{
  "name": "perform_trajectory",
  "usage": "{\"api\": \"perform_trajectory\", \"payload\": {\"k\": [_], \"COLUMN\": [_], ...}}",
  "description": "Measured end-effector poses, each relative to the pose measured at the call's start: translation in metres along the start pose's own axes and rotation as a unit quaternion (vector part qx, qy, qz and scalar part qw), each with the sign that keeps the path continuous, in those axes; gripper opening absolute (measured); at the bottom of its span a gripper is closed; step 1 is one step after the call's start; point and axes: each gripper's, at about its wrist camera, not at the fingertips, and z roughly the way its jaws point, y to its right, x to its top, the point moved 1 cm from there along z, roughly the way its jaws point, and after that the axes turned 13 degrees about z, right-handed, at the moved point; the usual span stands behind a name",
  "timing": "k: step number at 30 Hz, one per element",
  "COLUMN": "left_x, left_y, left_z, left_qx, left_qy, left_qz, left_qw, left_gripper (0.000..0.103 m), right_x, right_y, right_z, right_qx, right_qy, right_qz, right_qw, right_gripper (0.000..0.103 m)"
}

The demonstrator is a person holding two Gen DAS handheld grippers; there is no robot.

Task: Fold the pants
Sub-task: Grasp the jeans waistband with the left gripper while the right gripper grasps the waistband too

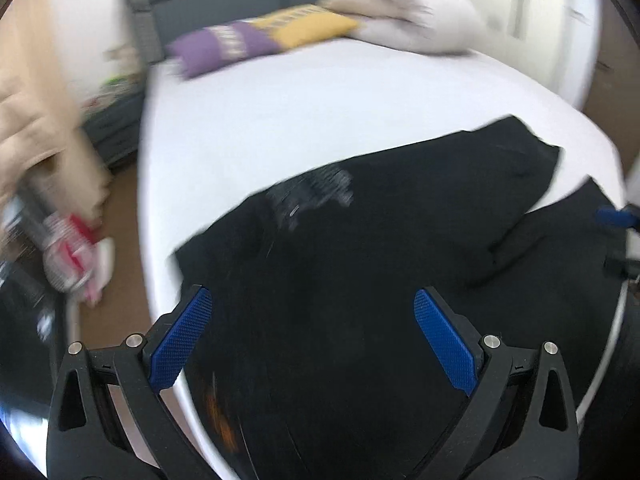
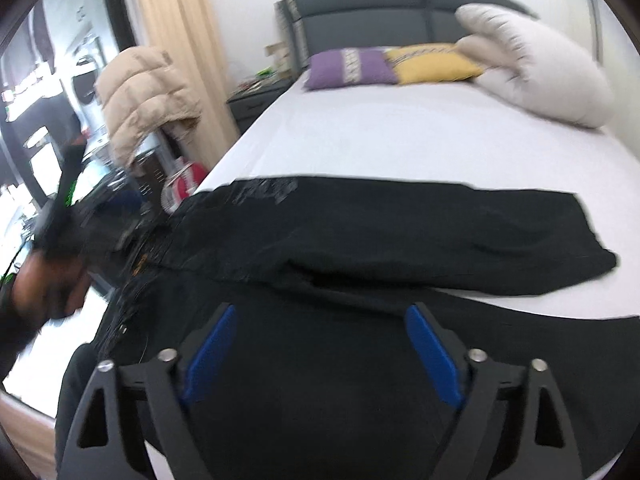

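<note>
Black pants [image 1: 380, 240] lie spread across the near end of a white bed [image 1: 280, 120], with a grey print near the waist. In the right wrist view the pants [image 2: 400, 232] show one leg folded over the other, reaching to the right. My left gripper [image 1: 312, 300] is open and empty, hovering over the pants near the bed's left edge. My right gripper [image 2: 320, 316] is open and empty above the near part of the pants. The left gripper shows blurred at the left of the right wrist view [image 2: 100, 216]. Both views are motion-blurred.
A purple pillow [image 2: 348, 68], a yellow pillow [image 2: 432, 64] and a white pillow [image 2: 536, 76] lie by the dark headboard [image 2: 380, 4]. A beige jacket [image 2: 148, 96], a curtain and clutter stand left of the bed. A nightstand [image 2: 256, 100] is at the far left.
</note>
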Motion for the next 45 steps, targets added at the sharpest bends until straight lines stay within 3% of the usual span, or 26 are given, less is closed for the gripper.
{"api": "perform_trajectory", "payload": {"k": [3,5,10,13,15,19,21,26,29,35,41,45], "left_x": [0.034,0.049,0.061,0.066,0.067,0.064,0.059,0.058,0.058,0.046,0.036,0.03], "left_y": [-0.045,-0.07,-0.107,-0.119,-0.123,-0.13,-0.133,-0.133,-0.131,-0.125,-0.12,-0.104], "left_z": [0.047,0.074,0.122,0.143,0.155,0.177,0.184,0.18,0.169,0.128,0.089,0.072], "left_qx": [-0.077,-0.102,-0.121,-0.154,-0.168,-0.181,-0.178,-0.163,-0.147,-0.094,-0.057,-0.046], "left_qy": [-0.024,-0.051,-0.081,-0.087,-0.098,-0.131,-0.143,-0.146,-0.131,-0.062,-0.015,0.009], "left_qz": [0.025,0.024,0.027,0.02,0.026,0.036,0.038,0.046,0.046,0.051,0.064,0.068], "left_qw": [0.9965,0.9932,0.989,0.9841,0.9806,0.9741,0.9728,0.9747,0.9794,0.9923,0.9962,0.9966], "left_gripper": [0.103,0.103,0.103,0.101,0.095,0.066,0.059,0.023,0.012,0.008,0.008,0.008], "right_x": [0.003,0.005,0.01,0.01,0.011,0.017,0.022,0.038,0.056,0.108,0.166,0.182], "right_y": [0.009,0.015,0.03,0.039,0.042,0.042,0.041,0.035,0.031,0.016,0.004,-0.006], "right_z": [0.007,0.01,0.028,0.044,0.052,0.063,0.067,0.073,0.081,0.111,0.158,0.196], "right_qx": [0.014,0.026,0.05,0.056,0.061,0.067,0.071,0.074,0.069,0.051,0.033,0.012], "right_qy": [-0.008,-0.013,-0.037,-0.059,-0.068,-0.078,-0.081,-0.078,-0.077,-0.092,-0.124,-0.159], "right_qz": [-0.018,-0.022,-0.022,-0.017,-0.016,-0.025,-0.03,-0.046,-0.073,-0.155,-0.219,-0.268], "right_qw": [1.0,0.999,0.998,0.997,0.996,0.994,0.994,0.993,0.992,0.982,0.967,0.95], "right_gripper": [0.085,0.085,0.077,0.072,0.071,0.067,0.066,0.065,0.065,0.063,0.059,0.059]}}
